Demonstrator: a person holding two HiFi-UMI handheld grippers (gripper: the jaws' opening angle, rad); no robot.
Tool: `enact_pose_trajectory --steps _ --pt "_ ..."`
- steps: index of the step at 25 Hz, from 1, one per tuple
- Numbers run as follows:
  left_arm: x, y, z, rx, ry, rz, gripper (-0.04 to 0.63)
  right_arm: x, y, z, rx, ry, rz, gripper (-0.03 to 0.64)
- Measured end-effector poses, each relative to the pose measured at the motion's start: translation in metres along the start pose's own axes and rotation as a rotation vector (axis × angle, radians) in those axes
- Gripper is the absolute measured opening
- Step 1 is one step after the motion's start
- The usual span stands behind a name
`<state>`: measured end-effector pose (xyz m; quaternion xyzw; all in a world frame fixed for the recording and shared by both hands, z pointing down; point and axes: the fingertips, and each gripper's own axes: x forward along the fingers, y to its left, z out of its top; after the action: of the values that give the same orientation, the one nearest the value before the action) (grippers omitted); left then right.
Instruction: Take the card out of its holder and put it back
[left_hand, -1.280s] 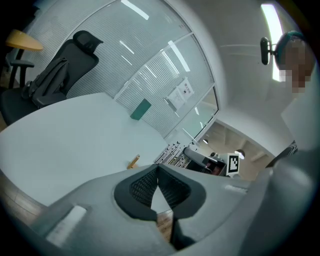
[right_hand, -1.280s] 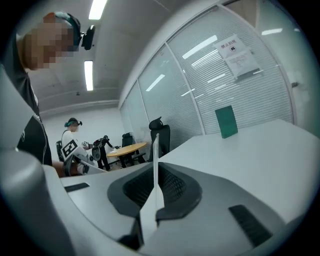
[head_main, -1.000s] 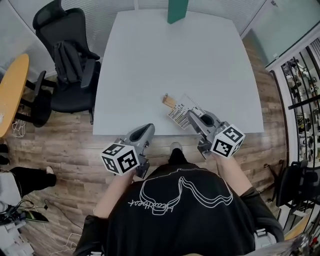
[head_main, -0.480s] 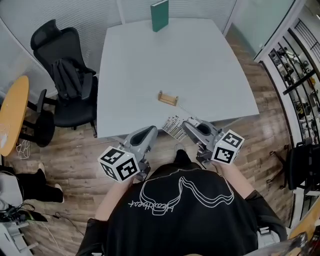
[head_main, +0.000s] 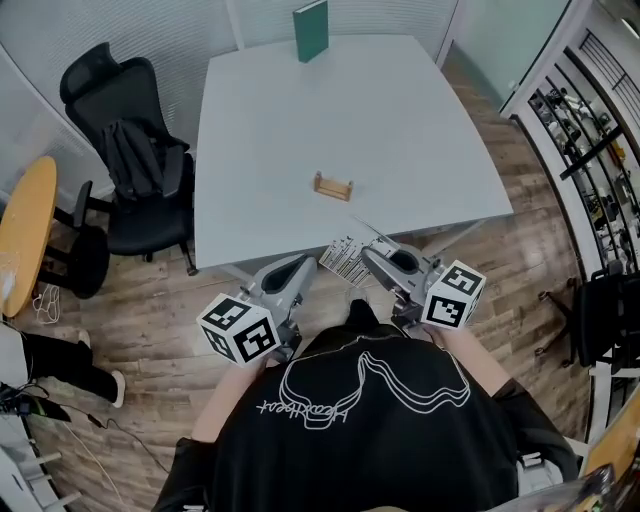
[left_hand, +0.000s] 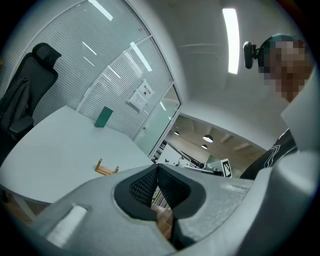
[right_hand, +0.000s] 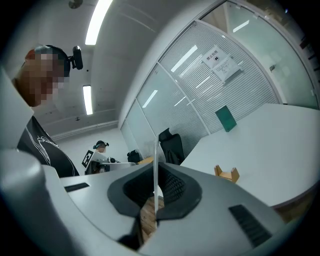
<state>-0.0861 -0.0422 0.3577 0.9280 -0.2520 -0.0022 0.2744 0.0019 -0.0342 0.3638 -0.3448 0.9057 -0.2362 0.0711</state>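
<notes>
The small wooden card holder (head_main: 333, 187) stands empty on the white table (head_main: 400, 120); it also shows in the left gripper view (left_hand: 106, 169) and the right gripper view (right_hand: 226, 173). My right gripper (head_main: 368, 252) is shut on the printed card (head_main: 345, 260), held over the table's near edge, well short of the holder. In the right gripper view the card (right_hand: 156, 165) is edge-on between the pads. My left gripper (head_main: 302, 262) hangs just left of the card, below the table edge. Its jaws (left_hand: 157, 169) meet with nothing between them.
A green book (head_main: 311, 31) stands upright at the table's far edge. A black office chair (head_main: 130, 150) sits at the table's left, with a round yellow table (head_main: 20, 230) beyond it. Shelving (head_main: 590, 150) lines the right side. Wooden floor lies below me.
The right gripper has drawn the card back from beside the holder to the table's near edge. The left gripper stays shut and near the body.
</notes>
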Motion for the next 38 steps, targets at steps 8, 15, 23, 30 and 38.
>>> enact_pose_trajectory --steps 8,15,23,30,38 --pt "-0.002 -0.002 -0.004 -0.009 0.002 0.003 0.014 -0.006 0.002 -0.002 -0.001 0.01 -0.018 0.023" --pt "0.006 -0.001 -0.006 -0.02 0.004 0.007 0.014 -0.01 -0.008 0.004 -0.01 -0.002 -0.028 0.023" --pt "0.028 0.006 -0.012 -0.013 0.032 -0.008 0.013 -0.017 -0.031 0.015 -0.019 -0.036 -0.059 0.023" --pt "0.049 0.017 -0.012 -0.022 0.042 0.019 0.014 -0.012 -0.061 0.028 -0.05 -0.026 -0.055 0.023" --pt "0.084 0.046 0.009 -0.06 0.047 0.085 0.014 0.021 -0.112 0.068 -0.027 -0.016 0.005 0.023"
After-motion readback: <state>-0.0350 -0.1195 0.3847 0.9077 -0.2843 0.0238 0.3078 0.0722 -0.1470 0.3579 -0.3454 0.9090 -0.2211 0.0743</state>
